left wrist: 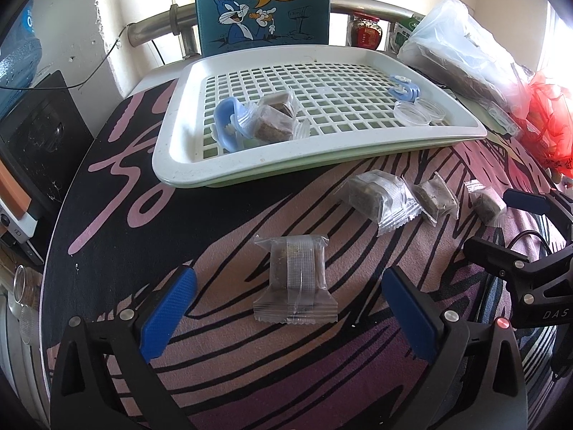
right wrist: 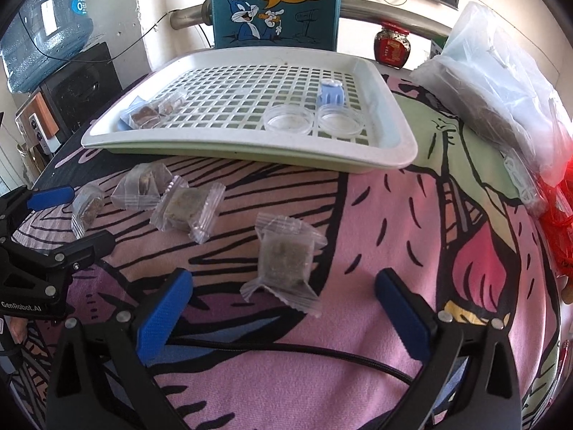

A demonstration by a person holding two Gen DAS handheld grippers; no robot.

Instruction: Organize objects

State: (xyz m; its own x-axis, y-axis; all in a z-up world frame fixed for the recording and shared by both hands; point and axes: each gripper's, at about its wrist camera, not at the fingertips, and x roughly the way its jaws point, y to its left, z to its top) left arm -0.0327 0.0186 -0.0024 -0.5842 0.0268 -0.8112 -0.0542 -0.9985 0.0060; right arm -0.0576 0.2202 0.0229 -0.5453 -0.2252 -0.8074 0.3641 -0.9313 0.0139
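Wrapped snack packets (left wrist: 295, 279) lay loose on the table (left wrist: 222, 376), low in frame below the slotted tray (left wrist: 168, 165); both grippers (left wrist: 288, 313) (right wrist: 283, 310) hovered with fingers spread wide, each framing a packet, probably for pickup.

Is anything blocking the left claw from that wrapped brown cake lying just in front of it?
Nothing visible does. The left gripper stands open, and the clear-wrapped brown cake lies on the pink patterned cloth between its blue fingers, untouched. Bare cloth also lies between the cake and the white slotted plastic tray beyond.
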